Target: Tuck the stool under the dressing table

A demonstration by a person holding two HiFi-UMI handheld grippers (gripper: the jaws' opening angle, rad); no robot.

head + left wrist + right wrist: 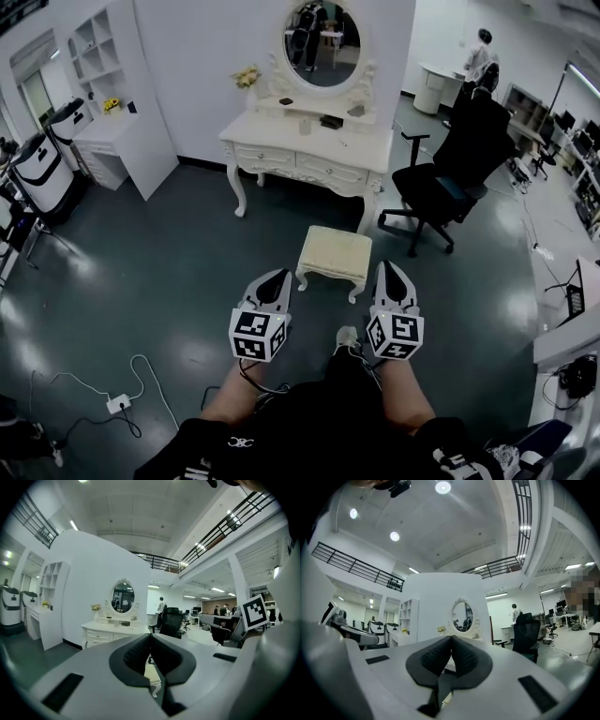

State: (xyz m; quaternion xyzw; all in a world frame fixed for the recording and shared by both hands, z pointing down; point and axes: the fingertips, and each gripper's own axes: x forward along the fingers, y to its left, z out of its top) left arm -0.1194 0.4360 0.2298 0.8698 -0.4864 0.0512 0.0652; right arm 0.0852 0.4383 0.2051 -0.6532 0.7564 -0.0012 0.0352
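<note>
A cream cushioned stool (pixel 335 255) with white legs stands on the dark floor in front of the white dressing table (pixel 309 157), out from under it. My left gripper (pixel 276 278) is shut and empty just left of the stool's near edge. At the stool's near right corner my right gripper (pixel 391 272) is likewise shut with nothing in it. Through the left gripper view a sliver of the stool (pixel 153 678) shows below the closed jaws (pixel 150 638). The right gripper view has its closed jaws (pixel 451 640) pointing at the table's oval mirror (pixel 461 616).
A black office chair (pixel 452 176) stands right of the dressing table. A white desk with shelves (pixel 122 141) is at the left. A power strip and cables (pixel 119 404) lie on the floor at near left. A person (pixel 479 58) stands far back right.
</note>
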